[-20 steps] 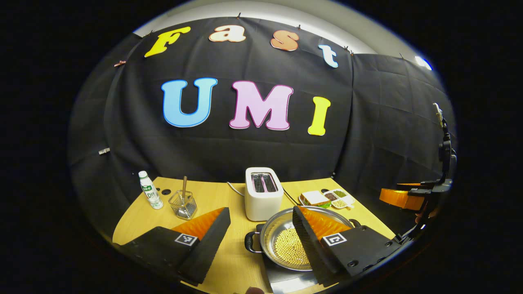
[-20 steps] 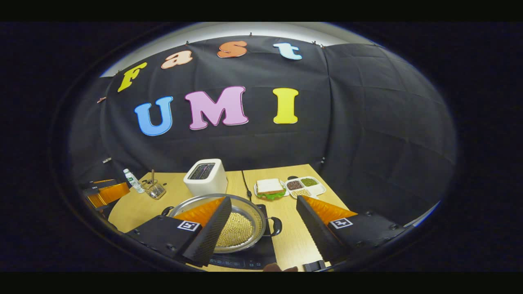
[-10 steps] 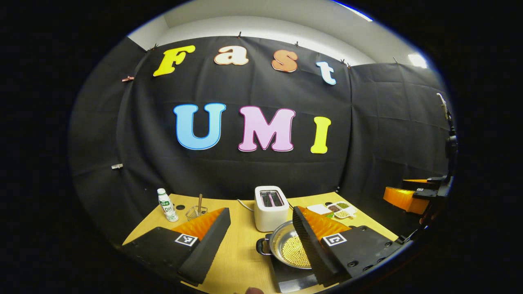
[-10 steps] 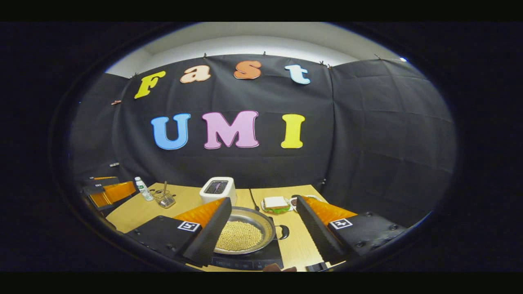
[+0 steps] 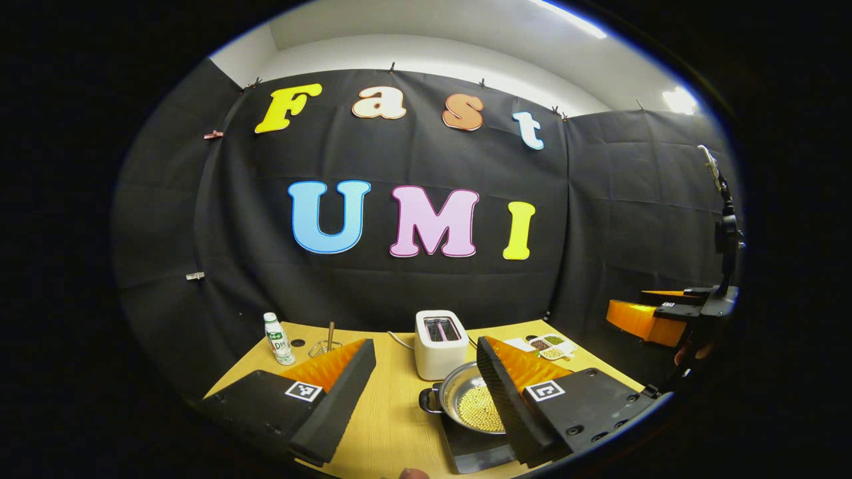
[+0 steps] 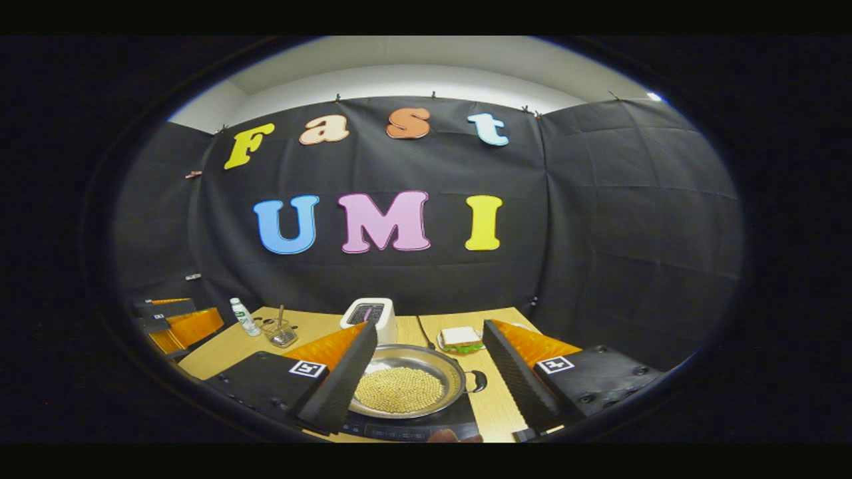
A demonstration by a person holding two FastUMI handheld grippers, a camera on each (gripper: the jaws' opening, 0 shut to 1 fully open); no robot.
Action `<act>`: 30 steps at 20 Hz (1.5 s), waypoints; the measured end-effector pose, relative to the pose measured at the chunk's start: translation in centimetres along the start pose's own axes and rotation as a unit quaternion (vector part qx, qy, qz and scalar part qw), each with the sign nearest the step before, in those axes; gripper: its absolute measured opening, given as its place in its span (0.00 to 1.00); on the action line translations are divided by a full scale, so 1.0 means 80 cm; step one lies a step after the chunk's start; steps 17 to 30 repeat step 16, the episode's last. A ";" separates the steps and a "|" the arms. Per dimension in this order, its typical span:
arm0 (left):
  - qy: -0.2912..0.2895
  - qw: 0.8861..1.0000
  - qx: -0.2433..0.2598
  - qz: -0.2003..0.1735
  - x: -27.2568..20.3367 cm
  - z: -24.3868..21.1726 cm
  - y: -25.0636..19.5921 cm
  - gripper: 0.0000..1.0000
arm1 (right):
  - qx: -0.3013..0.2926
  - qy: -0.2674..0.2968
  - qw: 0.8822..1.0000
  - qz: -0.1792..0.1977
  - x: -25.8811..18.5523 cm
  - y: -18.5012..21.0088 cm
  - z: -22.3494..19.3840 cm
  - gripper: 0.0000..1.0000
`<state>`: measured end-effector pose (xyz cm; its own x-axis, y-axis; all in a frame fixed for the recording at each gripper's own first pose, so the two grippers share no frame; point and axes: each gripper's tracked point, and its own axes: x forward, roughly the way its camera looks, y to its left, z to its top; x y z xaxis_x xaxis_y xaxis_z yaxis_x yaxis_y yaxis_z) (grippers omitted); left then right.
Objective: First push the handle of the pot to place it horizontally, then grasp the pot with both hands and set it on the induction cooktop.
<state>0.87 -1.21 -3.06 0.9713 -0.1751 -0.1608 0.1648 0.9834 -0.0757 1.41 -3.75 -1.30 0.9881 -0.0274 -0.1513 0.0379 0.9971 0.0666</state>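
Both views looked across the wooden tabletop (image 5: 393, 426) toward the white toaster (image 5: 439, 344) (image 6: 370, 315), from left and right, pulled back.

Bare worktop (image 5: 393, 426) is seen left of the pot (image 5: 466, 402). Passage behind the pot is blocked by the toaster (image 5: 439, 342); the bottle (image 5: 278, 339) and basket (image 6: 279, 332) occupy the far left corner.
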 end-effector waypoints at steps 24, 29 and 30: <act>0.011 1.000 0.009 -0.011 -0.002 -0.004 0.002 0.95 | -0.001 0.009 1.000 -0.010 -0.007 -0.009 -0.011 0.99; 0.011 1.000 0.009 -0.011 -0.002 -0.004 0.002 0.95 | -0.001 0.009 1.000 -0.010 -0.007 -0.009 -0.011 0.99; 0.011 1.000 0.009 -0.011 -0.002 -0.004 0.002 0.95 | -0.001 0.009 1.000 -0.010 -0.007 -0.009 -0.011 0.99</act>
